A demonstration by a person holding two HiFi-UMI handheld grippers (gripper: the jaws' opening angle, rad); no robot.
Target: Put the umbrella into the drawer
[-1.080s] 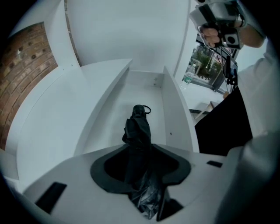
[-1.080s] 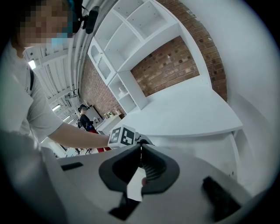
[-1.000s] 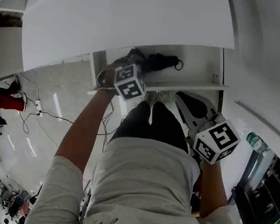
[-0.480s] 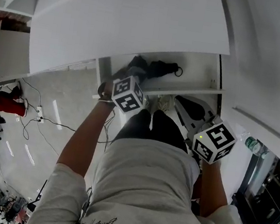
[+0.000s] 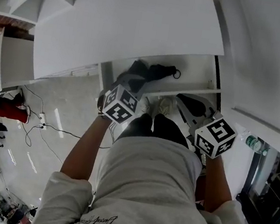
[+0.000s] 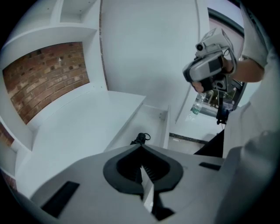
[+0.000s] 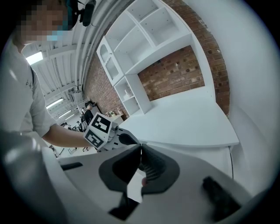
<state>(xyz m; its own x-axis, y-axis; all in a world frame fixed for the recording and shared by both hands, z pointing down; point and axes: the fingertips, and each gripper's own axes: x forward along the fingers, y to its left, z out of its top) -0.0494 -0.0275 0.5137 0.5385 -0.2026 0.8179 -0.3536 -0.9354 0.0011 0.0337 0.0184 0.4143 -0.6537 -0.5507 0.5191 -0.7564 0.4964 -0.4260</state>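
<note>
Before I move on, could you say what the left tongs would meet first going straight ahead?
Most likely the umbrella lying in the open drawer, though depth is unclear.

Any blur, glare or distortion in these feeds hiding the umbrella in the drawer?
Head view: fisheye-curved edges, umbrella dark but clear against the white drawer. Left gripper view: dark corners; the shut left claw covers most of the umbrella. Right gripper view: sharp but heavily curved.

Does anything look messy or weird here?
Nothing much. The black umbrella lies in the open drawer, its fabric a bit bunched at one end. Nothing looks spilled or broken.
</note>
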